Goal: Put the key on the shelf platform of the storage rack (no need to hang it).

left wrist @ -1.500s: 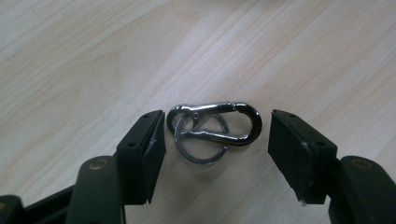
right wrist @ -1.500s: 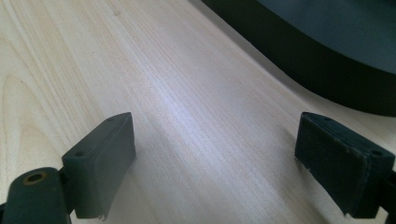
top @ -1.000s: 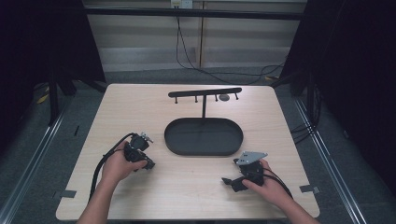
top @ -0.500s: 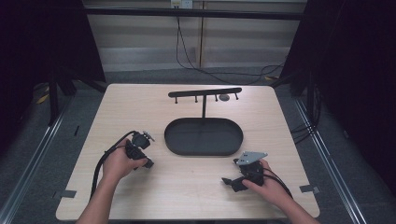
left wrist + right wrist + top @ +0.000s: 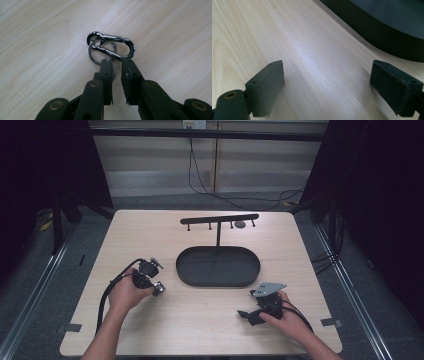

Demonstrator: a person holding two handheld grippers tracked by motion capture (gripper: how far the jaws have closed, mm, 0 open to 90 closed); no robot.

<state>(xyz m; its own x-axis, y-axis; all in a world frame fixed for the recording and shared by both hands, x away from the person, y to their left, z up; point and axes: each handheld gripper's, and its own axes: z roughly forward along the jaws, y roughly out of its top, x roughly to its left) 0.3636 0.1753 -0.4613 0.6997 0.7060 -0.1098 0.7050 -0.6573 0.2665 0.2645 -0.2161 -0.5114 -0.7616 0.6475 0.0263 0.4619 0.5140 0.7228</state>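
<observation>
Your left gripper (image 5: pixel 117 61) has just been closing its jaws, and the hand holding it sits a touch lower toward you on the table (image 5: pixel 200 320) than in the earlier high views; your right hand kept its place.

Item 1: carabiner (image 5: pixel 112 45), one, bright metal, lying flat on the pale wood. No brand, stamp or lettering can be read on it.

Item 2: key ring (image 5: pixel 96 56), one, plain split ring threaded through the carabiner's narrower end. No writing legible.

In the left gripper view the two black jaws have drawn nearly together, with a narrow gap between them. Their tips meet the near end of the carabiner where the ring crosses it; whether the pads actually press the metal cannot be told.

Item 3: tray (image 5: pixel 218 266), one, black, oval, shallow, at the middle of the table, to the right of your left gripper (image 5: pixel 149 277). No label seen.

Item 4: rack (image 5: pixel 219 220), one, a black crossbar on a single post rising from the tray's far edge, with four short pegs under the bar. One small grey round thing (image 5: pixel 240 224) sits by the pegs; too small to identify.

Item 5: right gripper (image 5: pixel 257 312), near the table's front right, jaws spread wide over bare wood, holding nothing; the tray's wall (image 5: pixel 372 37) lies just ahead of them.
</observation>
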